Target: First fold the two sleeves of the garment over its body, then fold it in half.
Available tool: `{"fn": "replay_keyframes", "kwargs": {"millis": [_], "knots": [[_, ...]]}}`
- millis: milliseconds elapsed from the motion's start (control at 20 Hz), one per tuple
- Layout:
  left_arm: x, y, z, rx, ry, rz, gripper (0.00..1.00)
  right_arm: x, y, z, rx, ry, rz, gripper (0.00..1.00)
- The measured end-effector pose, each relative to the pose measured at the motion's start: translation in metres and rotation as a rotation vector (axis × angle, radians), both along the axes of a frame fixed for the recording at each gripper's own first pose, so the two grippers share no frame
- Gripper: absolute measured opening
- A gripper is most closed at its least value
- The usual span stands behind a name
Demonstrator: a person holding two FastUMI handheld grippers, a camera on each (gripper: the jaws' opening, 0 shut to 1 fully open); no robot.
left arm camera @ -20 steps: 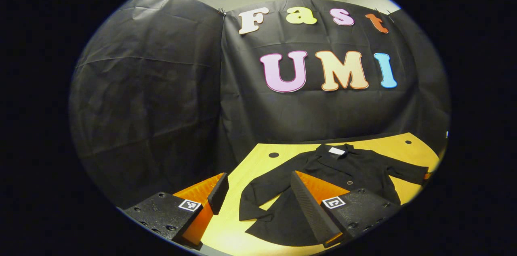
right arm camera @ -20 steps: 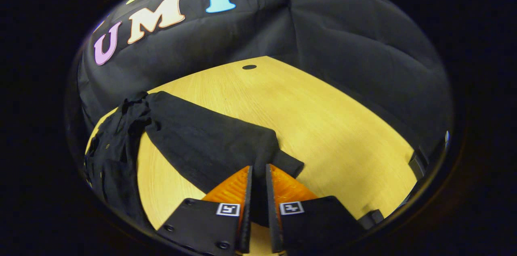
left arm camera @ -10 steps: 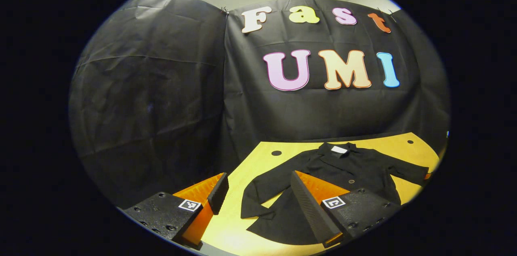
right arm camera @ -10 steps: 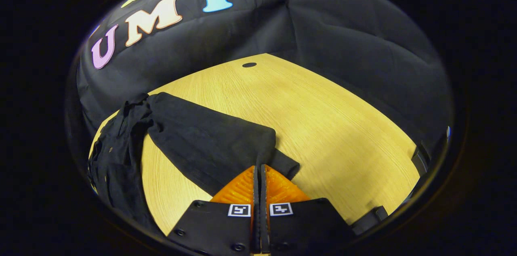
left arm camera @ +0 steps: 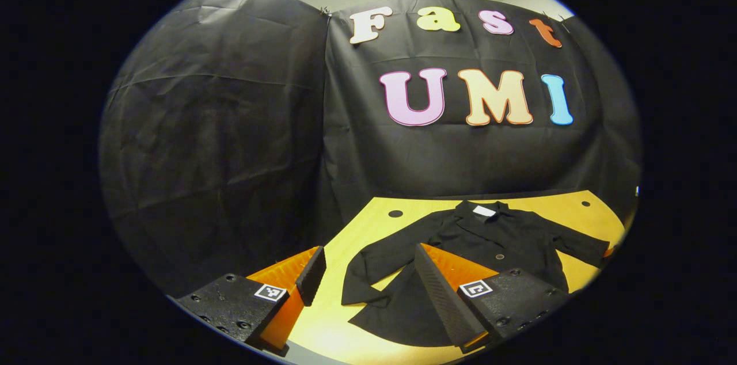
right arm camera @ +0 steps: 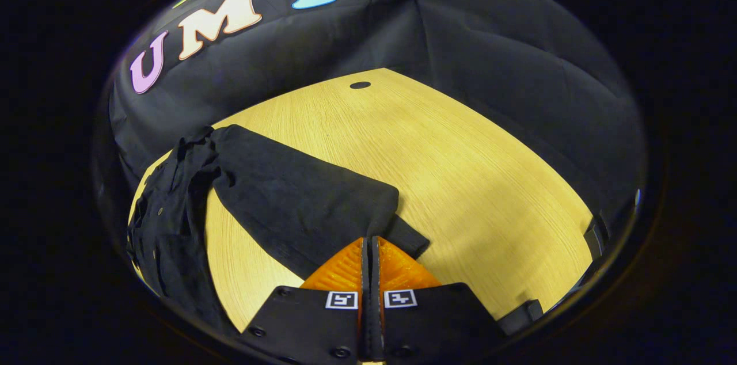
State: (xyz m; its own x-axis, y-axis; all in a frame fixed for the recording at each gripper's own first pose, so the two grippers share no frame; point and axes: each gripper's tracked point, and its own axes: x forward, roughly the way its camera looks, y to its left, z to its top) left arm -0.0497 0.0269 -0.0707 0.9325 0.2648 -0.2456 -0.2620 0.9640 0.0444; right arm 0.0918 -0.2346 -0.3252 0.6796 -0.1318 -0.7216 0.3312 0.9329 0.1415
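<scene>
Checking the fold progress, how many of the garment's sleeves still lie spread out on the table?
2: one sleeve near the left gripper, the other sleeve at the right gripper.

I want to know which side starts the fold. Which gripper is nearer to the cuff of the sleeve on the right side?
The right gripper: its fingers are shut on the sleeve cuff. The left gripper hangs open, short of the garment, near the other sleeve.

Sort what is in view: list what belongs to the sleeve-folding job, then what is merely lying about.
Belongs to the job:
- black garment, spread flat
- its sleeve, pinched at the cuff
- right gripper, shut on that sleeve
- left gripper, open above the garment's near side

Merely there:
- wooden table
- black cloth wall
</scene>
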Motion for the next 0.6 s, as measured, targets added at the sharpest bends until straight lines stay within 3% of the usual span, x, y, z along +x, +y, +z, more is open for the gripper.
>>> {"fn": "replay_keyframes", "kwargs": {"millis": [300,550,600], "knots": [[0.002,-0.003,-0.011,-0.032,0.018,-0.041,0.93,0.032,0.014,0.053,-0.018,-0.085,0.004,0.0],[0.019,0.006,-0.015,-0.045,0.015,-0.1,0.93,0.072,0.053,0.106,-0.037,-0.173,0.018,0.02],[0.023,0.009,-0.016,-0.044,0.016,-0.11,0.98,0.08,0.064,0.117,-0.035,-0.192,0.022,0.02]]}}
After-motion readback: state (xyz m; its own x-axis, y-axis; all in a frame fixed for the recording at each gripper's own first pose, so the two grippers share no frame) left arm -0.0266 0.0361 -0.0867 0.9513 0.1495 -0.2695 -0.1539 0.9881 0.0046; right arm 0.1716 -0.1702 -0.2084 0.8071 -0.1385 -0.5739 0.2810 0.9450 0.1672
